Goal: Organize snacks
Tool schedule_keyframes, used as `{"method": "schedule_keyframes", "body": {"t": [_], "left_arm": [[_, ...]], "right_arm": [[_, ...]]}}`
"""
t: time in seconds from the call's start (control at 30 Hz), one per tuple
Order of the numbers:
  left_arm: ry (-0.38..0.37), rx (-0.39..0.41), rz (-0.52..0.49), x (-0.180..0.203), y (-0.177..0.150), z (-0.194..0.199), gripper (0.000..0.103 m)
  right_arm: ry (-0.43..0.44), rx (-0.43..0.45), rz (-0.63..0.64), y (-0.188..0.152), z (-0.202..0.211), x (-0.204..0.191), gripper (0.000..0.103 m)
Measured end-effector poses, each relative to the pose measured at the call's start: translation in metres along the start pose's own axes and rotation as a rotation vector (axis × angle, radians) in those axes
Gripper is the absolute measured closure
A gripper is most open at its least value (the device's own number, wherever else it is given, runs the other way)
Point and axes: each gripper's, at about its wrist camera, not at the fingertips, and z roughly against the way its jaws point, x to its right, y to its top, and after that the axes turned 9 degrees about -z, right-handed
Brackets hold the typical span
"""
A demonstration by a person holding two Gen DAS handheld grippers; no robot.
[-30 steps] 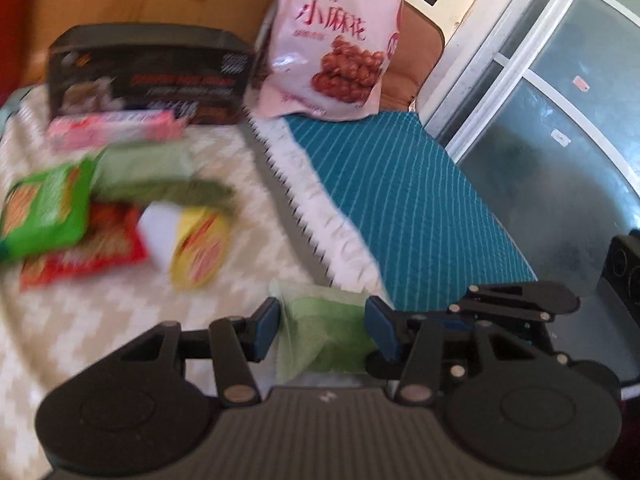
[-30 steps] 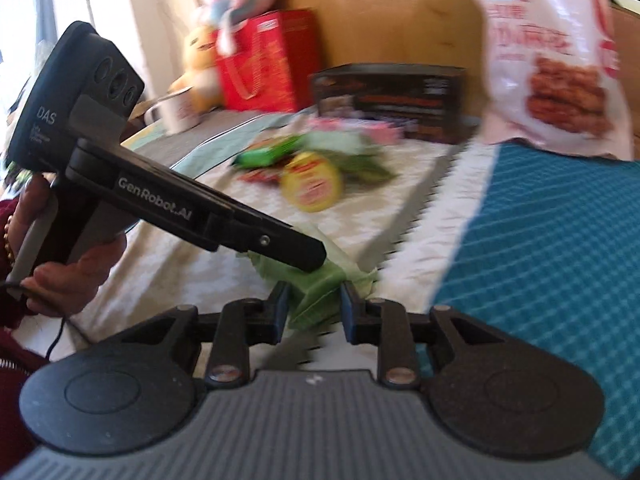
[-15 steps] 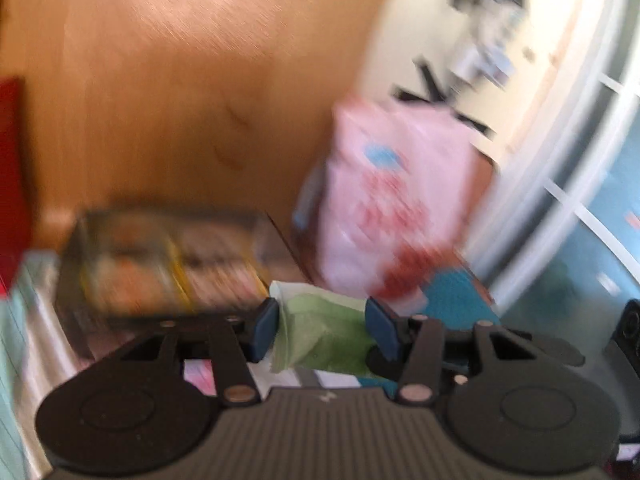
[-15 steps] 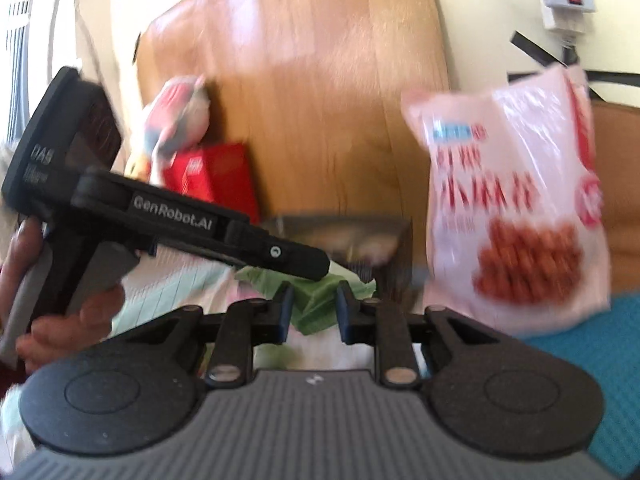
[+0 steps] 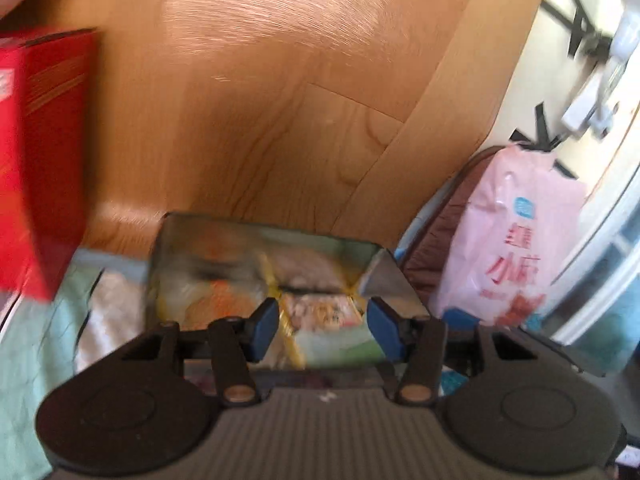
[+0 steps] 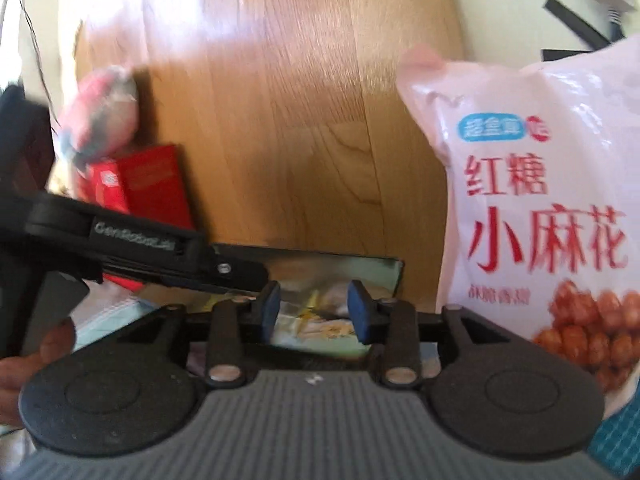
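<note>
Both of our grippers hang over the open box (image 5: 260, 276) that sits against the wooden board (image 5: 248, 120), so whatever we let go should fall inside it rather than onto the cloth.

The left gripper (image 5: 322, 330) has its jaws easing apart. A pale green packet (image 5: 340, 346) shows between the blue pads (image 5: 262, 330), low in the gap, but the blur keeps us from telling whether the pads touch it or whether it already lies in the box below.

The right gripper (image 6: 314, 312) is also opening. Between its pads we see only the box's contents, pale and smeared, and nothing that we can say it pinches.

From the right wrist view the left gripper's black body crosses the frame just beside the right one, with a hand (image 6: 36, 356) on its handle; the two tools are crowded over the same box.

The pink bag (image 6: 540, 216) stands upright to the right of the box, leaning against the back. A red carton (image 5: 36, 160) stands to the left.

We judge this to be the drop of a snack into the box.
</note>
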Motion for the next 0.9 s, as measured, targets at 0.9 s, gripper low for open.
{"method": "schedule_keyframes", "body": {"t": [0.9], "left_arm": [[0.009,-0.235,-0.029,0.057,-0.076,-0.014,0.059]], "right_arm": [[0.007,-0.238,-0.453,-0.058,0.063,0.038,0.094]]}}
